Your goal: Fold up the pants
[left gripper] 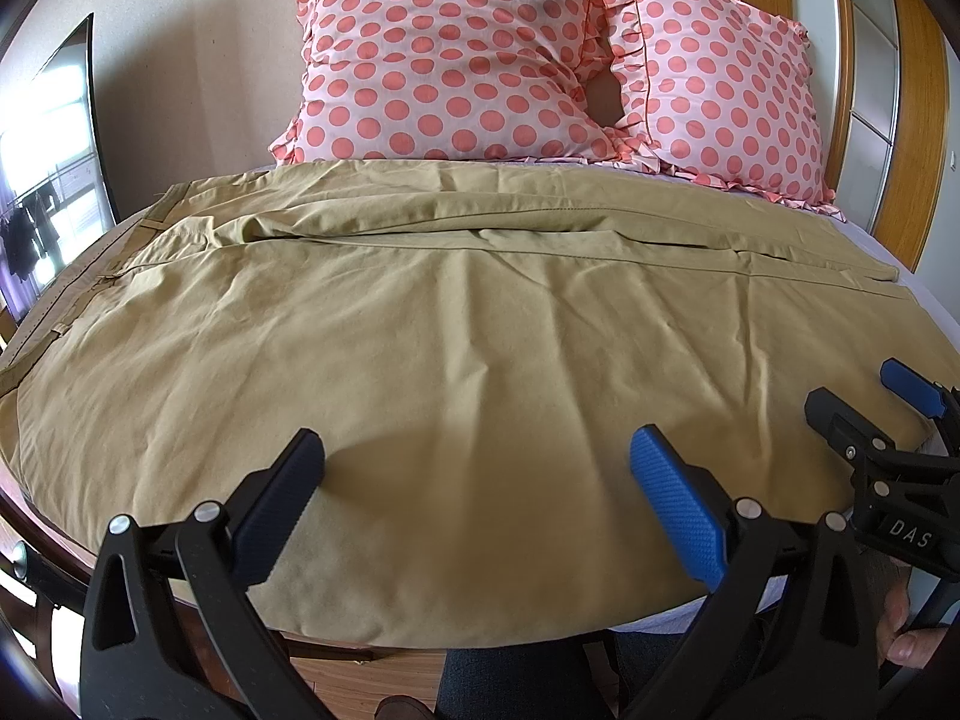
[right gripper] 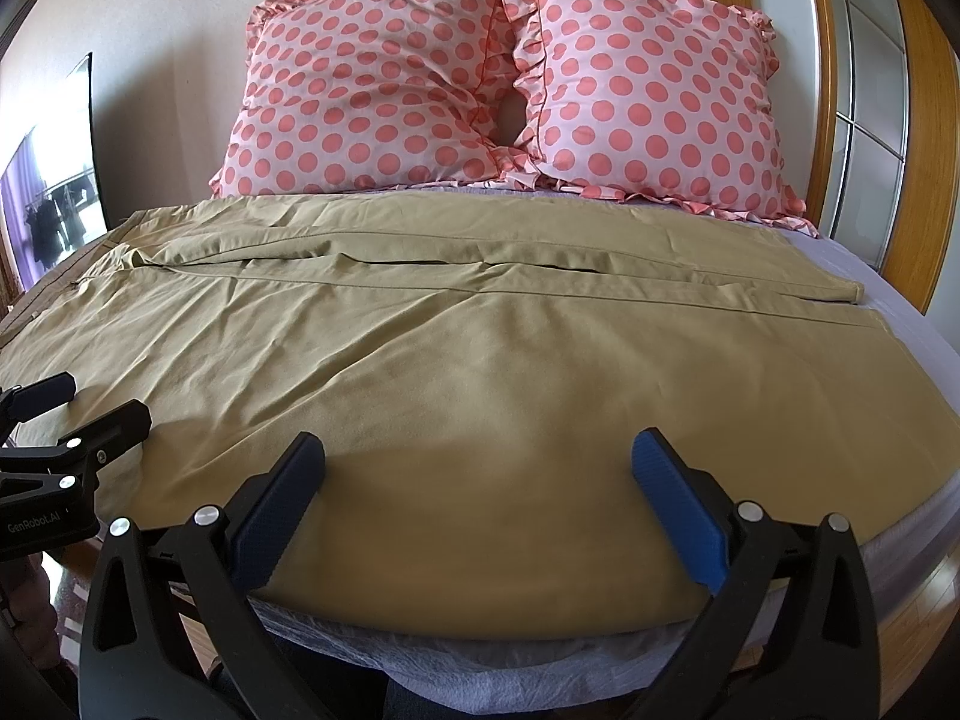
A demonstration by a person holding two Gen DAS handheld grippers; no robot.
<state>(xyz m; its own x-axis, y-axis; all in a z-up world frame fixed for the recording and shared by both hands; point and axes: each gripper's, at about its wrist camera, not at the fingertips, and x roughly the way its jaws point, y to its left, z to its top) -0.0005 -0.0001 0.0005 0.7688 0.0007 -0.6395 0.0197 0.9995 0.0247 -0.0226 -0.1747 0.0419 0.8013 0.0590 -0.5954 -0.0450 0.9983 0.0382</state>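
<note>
A bed with a pale lavender sheet fills both views, its wooden frame showing along the lower left edge of the left wrist view. Spread flat across most of it lie the khaki cotton pants, the waistband with belt loops running down the left side of the frame and the leg hems ending at the right; the two legs lie side by side, the farther one across the middle band of the picture, the nearer one covering the lower centre, wrinkled, its near edge hanging at the bed's edge. In the right wrist view the same pants occupy the centre and lower half.

Two pink pillows with coral polka dots and ruffled edges stand against the cream wall at the top of the frame, touching each other, just beyond the far leg.

The left claw sits at the bottom centre of its view, its fingers spread wide apart over the near leg, gripping nothing. The right claw is likewise wide apart above the near leg's fabric, and it also appears at the lower right edge of the left wrist view.
</note>
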